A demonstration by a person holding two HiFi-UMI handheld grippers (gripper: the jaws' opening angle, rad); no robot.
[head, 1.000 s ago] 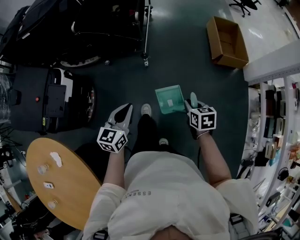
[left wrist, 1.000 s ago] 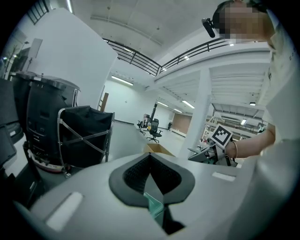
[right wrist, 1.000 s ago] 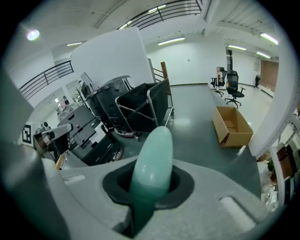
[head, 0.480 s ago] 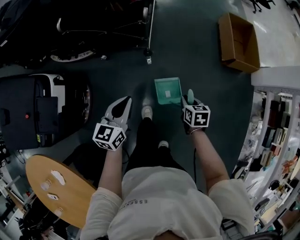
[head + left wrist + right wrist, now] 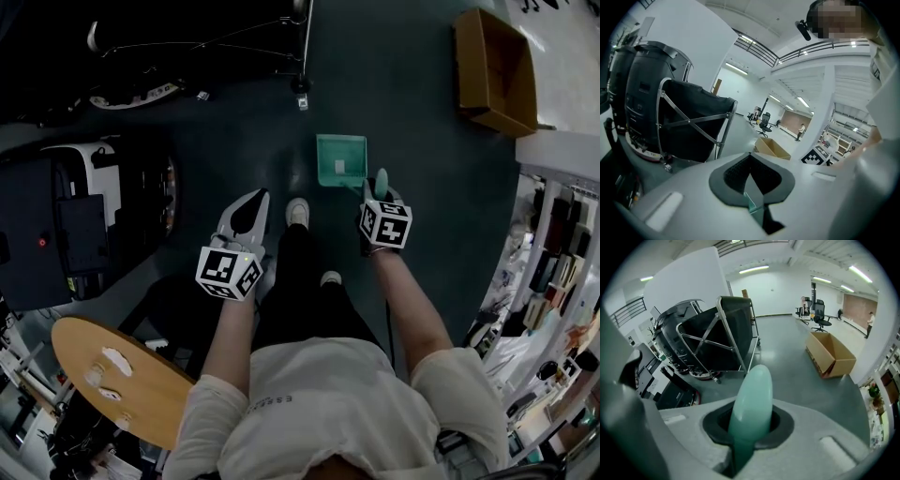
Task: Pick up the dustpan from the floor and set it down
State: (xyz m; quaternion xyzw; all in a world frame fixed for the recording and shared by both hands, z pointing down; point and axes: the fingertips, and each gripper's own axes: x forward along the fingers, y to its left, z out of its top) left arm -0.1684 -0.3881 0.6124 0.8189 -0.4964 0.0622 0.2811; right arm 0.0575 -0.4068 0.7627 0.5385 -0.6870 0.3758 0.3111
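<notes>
Dark grey floor (image 5: 422,159) lies under the green dustpan (image 5: 340,159). Right tongs (image 5: 380,185) grasp its handle, left tongs (image 5: 253,199) are clenched, brown box (image 5: 495,66) far right.

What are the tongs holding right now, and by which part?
The right tongs are clamped on the green dustpan by its handle. The left tongs are shut and hold nothing.
</notes>
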